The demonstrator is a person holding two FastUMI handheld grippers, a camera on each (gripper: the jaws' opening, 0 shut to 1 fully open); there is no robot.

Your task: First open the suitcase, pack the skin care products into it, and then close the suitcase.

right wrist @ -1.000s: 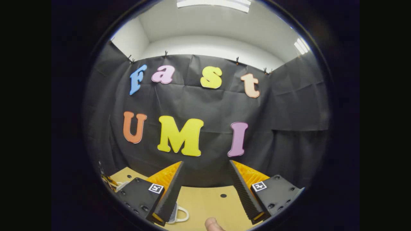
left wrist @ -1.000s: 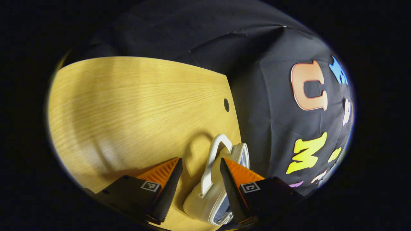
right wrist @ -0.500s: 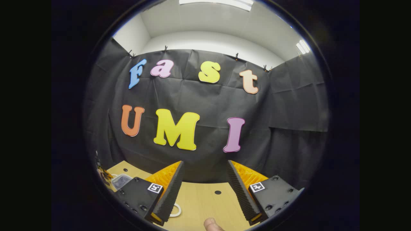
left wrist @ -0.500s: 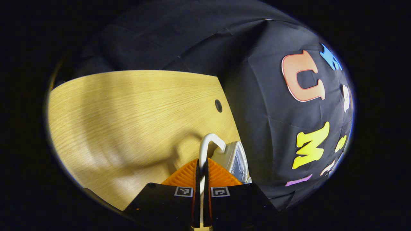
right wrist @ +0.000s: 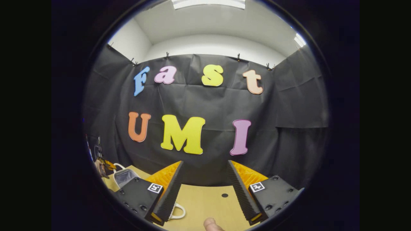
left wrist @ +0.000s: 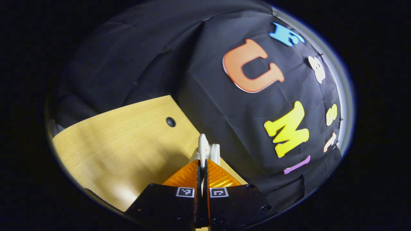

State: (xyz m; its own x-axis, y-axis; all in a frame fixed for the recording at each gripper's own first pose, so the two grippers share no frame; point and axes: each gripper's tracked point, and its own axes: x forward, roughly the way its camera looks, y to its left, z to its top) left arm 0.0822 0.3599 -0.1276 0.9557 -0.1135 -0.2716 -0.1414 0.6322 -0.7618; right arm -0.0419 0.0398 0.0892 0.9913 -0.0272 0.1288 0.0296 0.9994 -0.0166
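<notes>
My left gripper (left wrist: 202,163) is shut on the white handle (left wrist: 203,148) of the cream suitcase's lid (left wrist: 214,151), which stands raised on edge near the table's back. In the right gripper view the lifted lid (right wrist: 124,176) shows its grey lining at the far left, with the left gripper (right wrist: 103,165) holding it up. A second white handle (right wrist: 178,212) lies on the table beside my right gripper's left finger. My right gripper (right wrist: 205,171) is open above the table with nothing between its fingers. The suitcase's inside is hidden.
The wooden table (left wrist: 128,157) runs up to the black cloth wall and has a small round cable hole (left wrist: 170,122), which also shows in the right gripper view as the hole (right wrist: 224,195). A fingertip (right wrist: 210,224) shows at the bottom edge.
My left gripper went from open around the handle to shut on it, then rose and swung the lid up. The right gripper stayed open and barely moved.
</notes>
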